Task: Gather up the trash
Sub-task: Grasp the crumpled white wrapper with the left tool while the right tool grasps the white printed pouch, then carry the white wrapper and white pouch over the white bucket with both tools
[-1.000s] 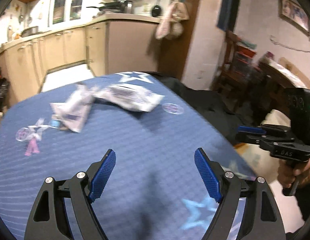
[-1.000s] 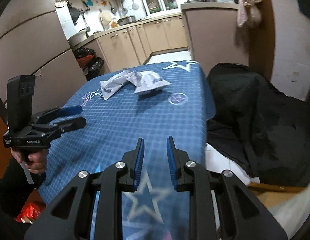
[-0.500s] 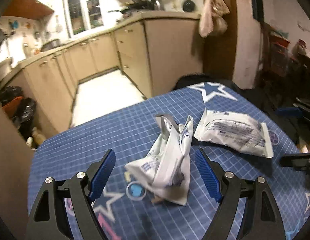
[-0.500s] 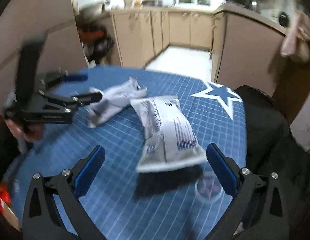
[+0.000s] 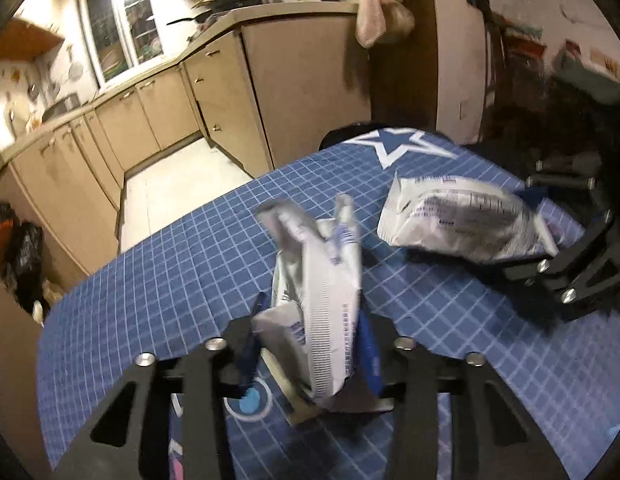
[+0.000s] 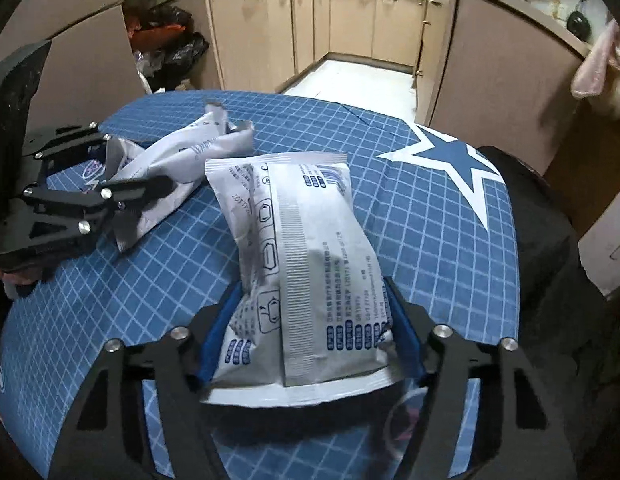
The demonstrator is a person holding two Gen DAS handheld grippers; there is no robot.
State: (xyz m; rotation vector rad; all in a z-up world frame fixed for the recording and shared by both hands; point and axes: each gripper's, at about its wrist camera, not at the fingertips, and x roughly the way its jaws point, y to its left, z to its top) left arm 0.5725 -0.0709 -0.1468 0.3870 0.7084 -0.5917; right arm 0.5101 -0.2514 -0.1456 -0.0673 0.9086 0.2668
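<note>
A crumpled white wrapper (image 5: 322,300) sits between the blue pads of my left gripper (image 5: 310,320). Its jaws are closing and the pads press the wrapper's sides. A puffy white packet with blue print (image 6: 310,272) lies between the pads of my right gripper (image 6: 314,292). Those jaws are closing too, and both pads touch the packet. Both pieces rest on the blue checked tablecloth (image 6: 430,248). The left wrist view shows the right gripper (image 5: 566,264) around the packet (image 5: 462,220). The right wrist view shows the left gripper (image 6: 69,200) on the wrapper (image 6: 181,160).
A clear round lid with a blue centre (image 5: 247,402) lies on the cloth under my left gripper. A black cloth (image 6: 550,264) hangs off the table's right edge. Beige kitchen cabinets (image 6: 350,24) and dark bags (image 6: 169,40) stand on the floor beyond the table.
Both grippers moved forward over the table to the two wrappers. The left jaws narrowed onto the crumpled wrapper. The right jaws opened wide, then narrowed around the packet.
</note>
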